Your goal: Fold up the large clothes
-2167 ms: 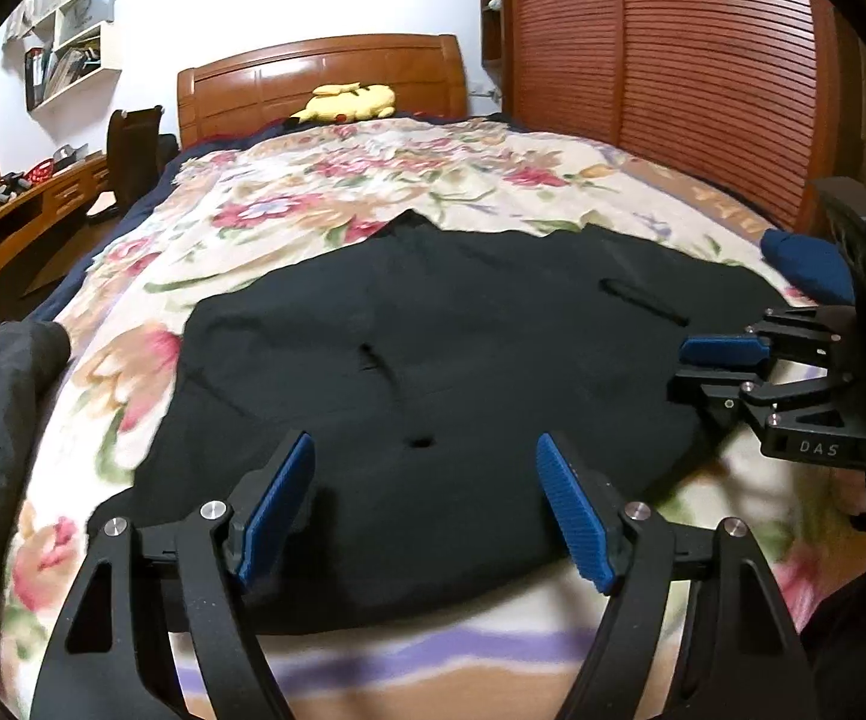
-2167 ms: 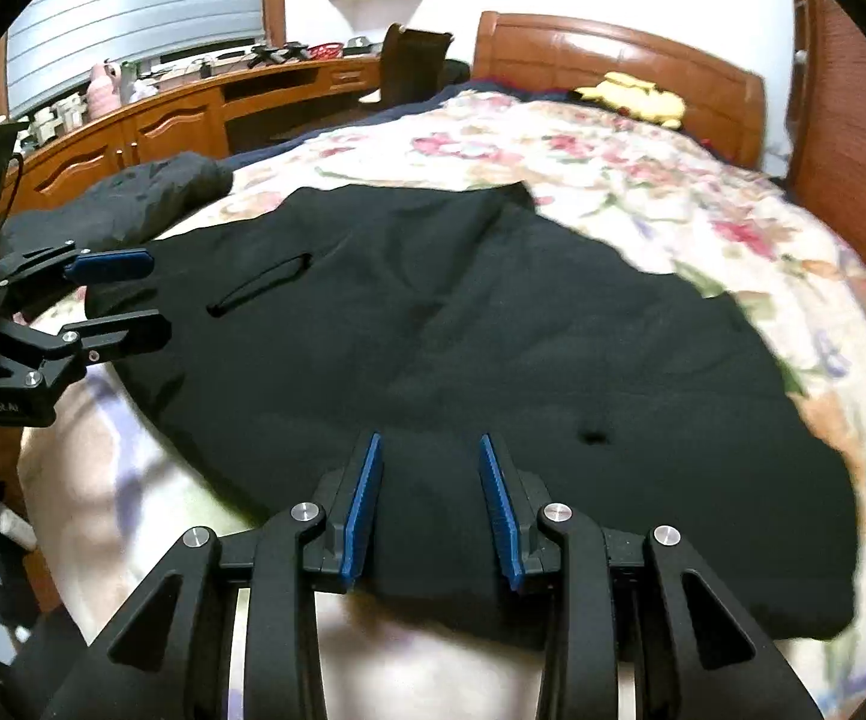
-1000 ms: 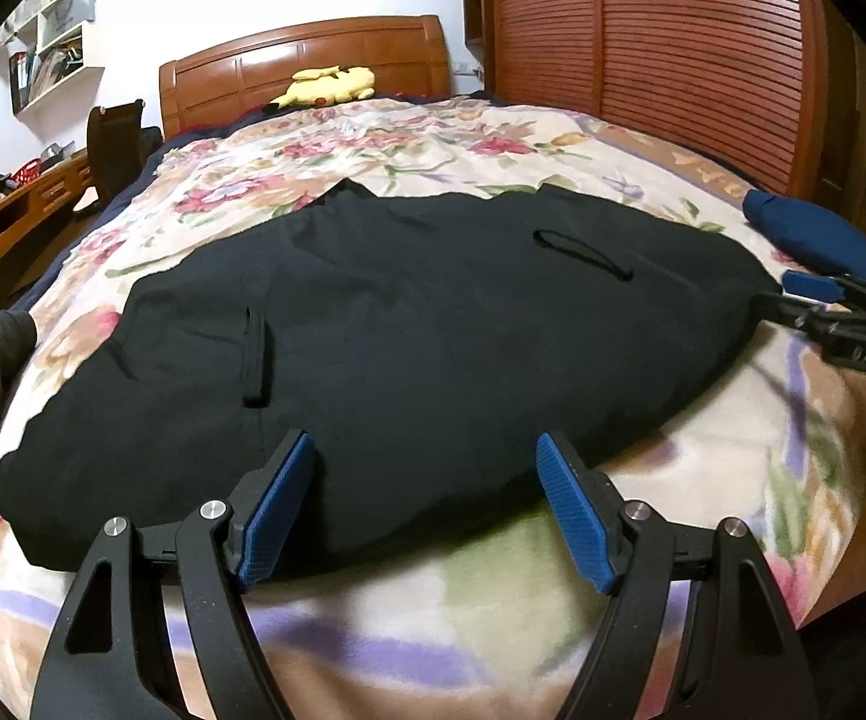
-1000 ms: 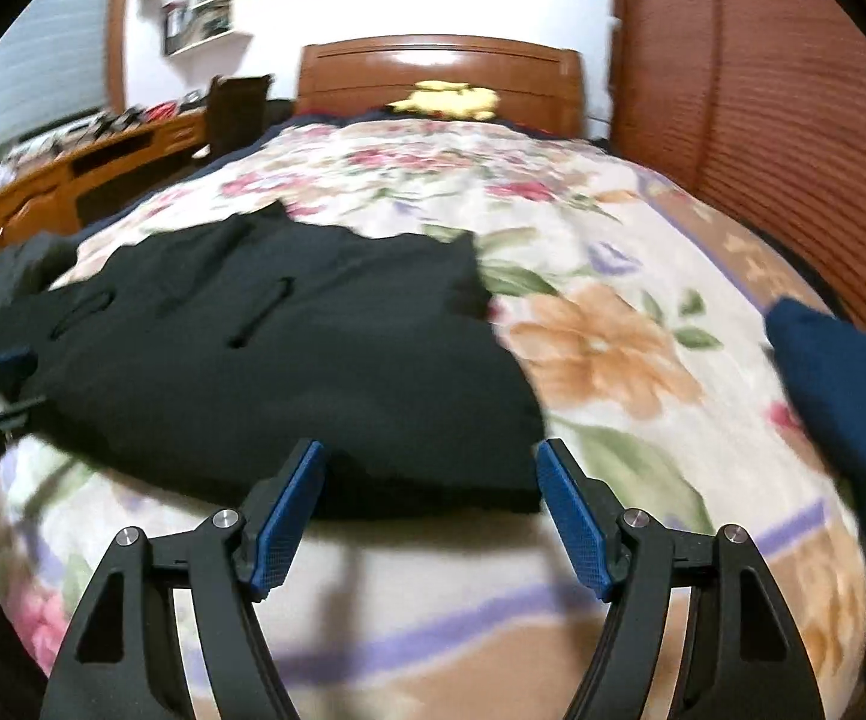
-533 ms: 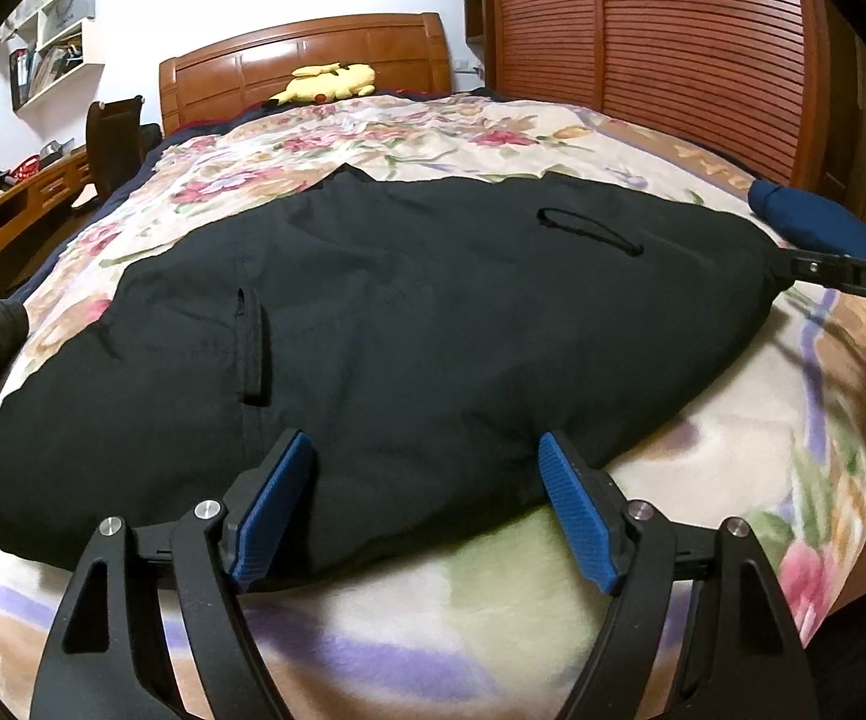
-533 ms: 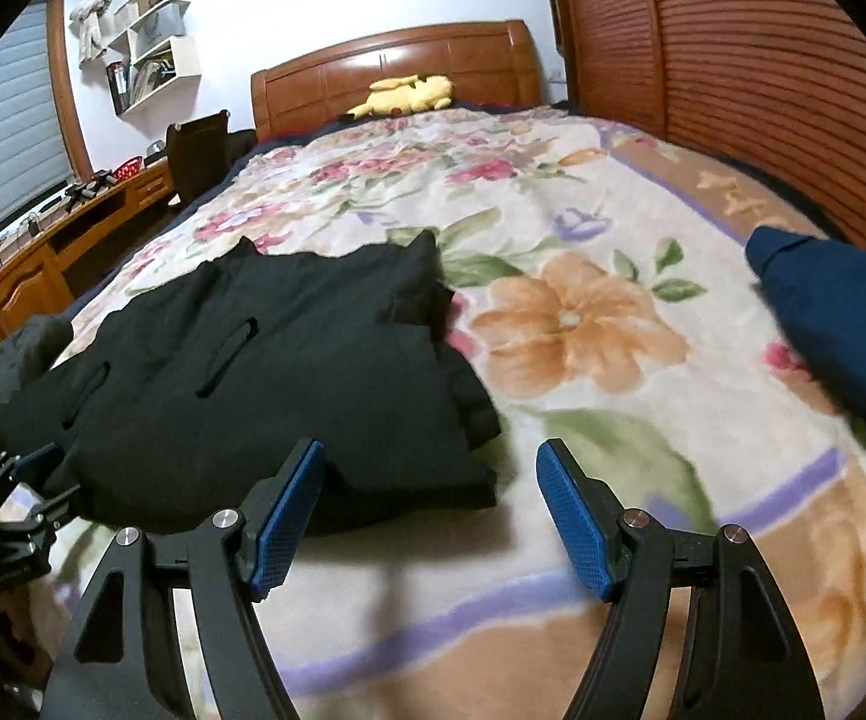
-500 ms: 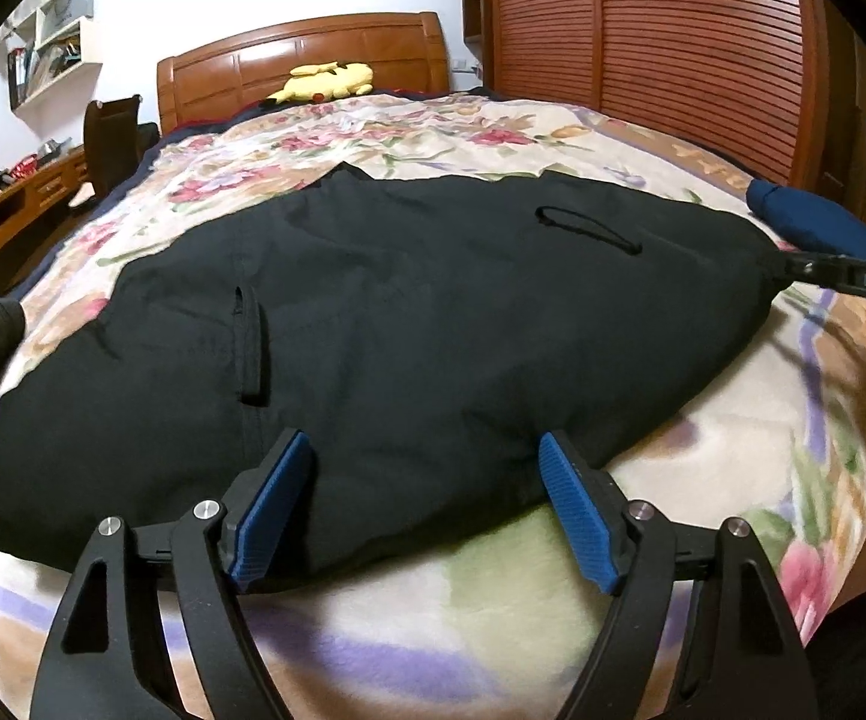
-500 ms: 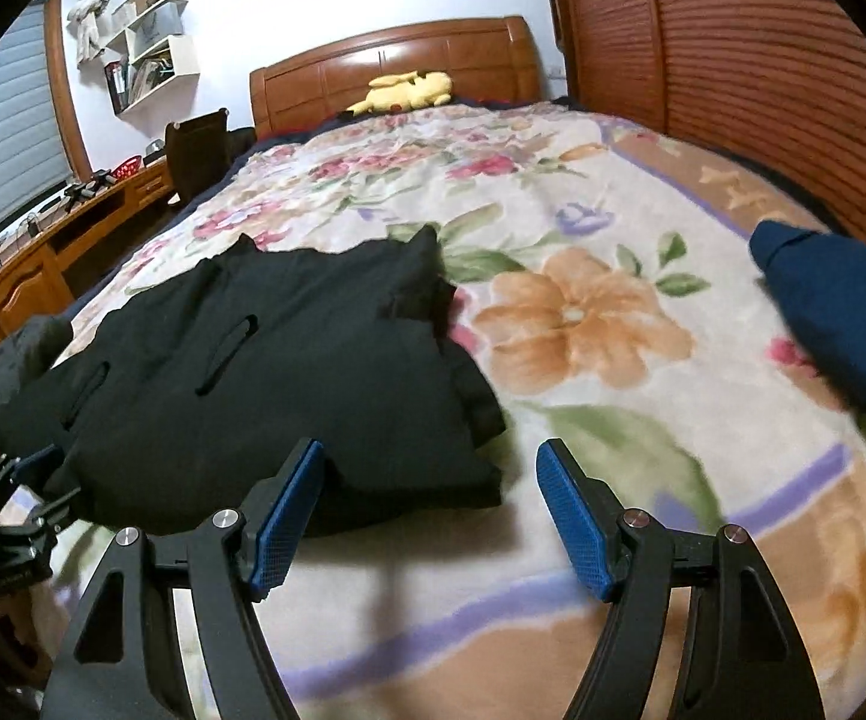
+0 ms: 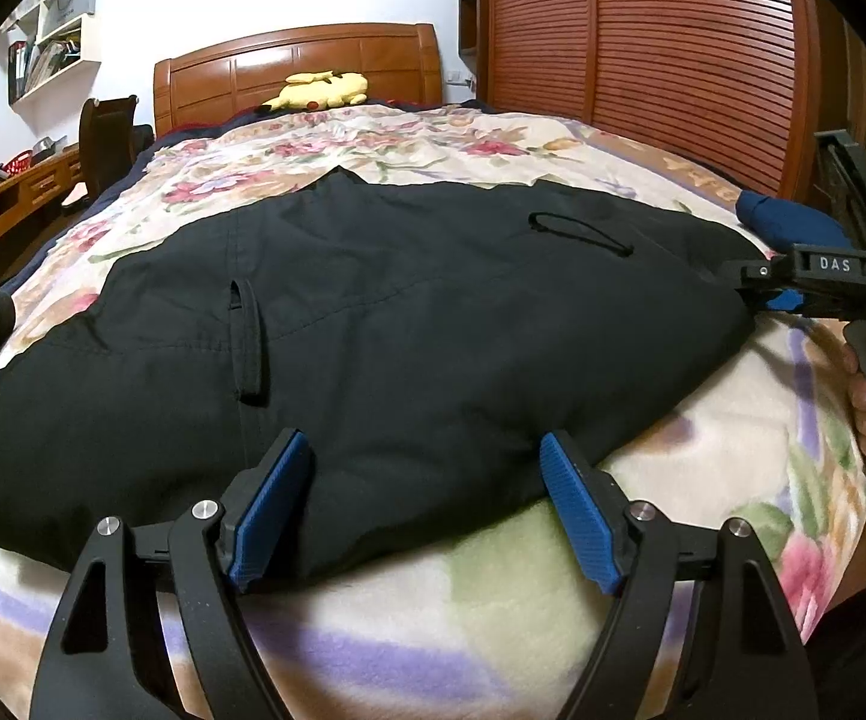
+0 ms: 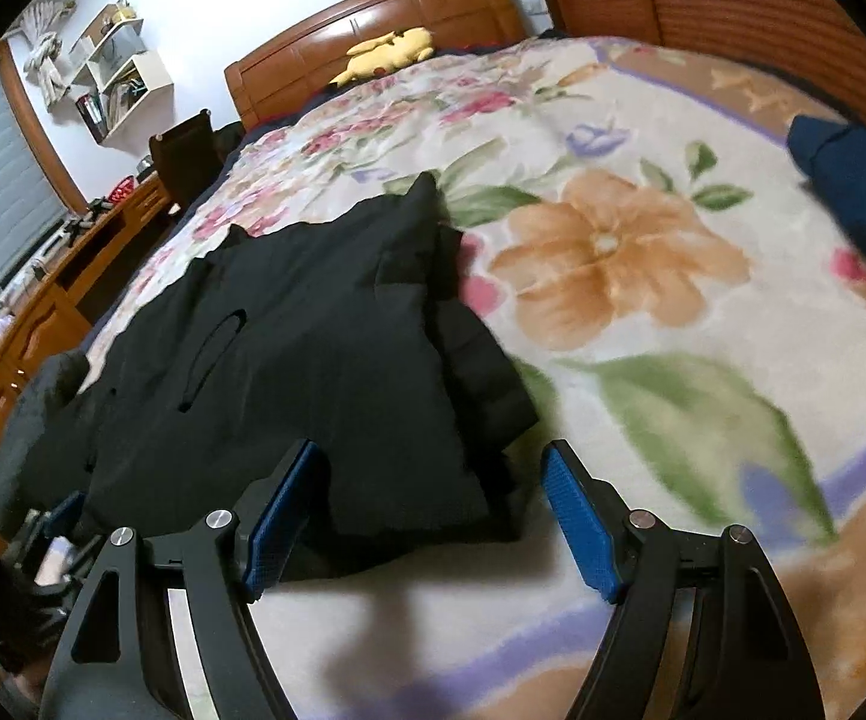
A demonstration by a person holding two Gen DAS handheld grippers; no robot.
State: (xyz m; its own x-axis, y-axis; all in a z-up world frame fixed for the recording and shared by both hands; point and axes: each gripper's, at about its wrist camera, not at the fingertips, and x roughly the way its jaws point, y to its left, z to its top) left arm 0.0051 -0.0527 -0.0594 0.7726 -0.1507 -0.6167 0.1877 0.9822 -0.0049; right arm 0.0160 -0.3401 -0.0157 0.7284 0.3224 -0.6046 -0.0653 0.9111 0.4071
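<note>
Two grippers are held wide open and empty at the near hem of the black garment (image 9: 409, 324), which is spread flat across the floral blanket (image 9: 703, 540). If the left gripper (image 9: 427, 504) or right gripper (image 10: 433, 510) is closed too deep, blanket pile could be pinched with the cloth, and the fold dragged askew.

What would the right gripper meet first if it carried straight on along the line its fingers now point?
Most likely the near corner of the black garment. The right gripper has its jaws wide apart and empty, angled down at the floral blanket, with that corner lying between the fingers just ahead. Depth is hard to judge through the fisheye.
</note>
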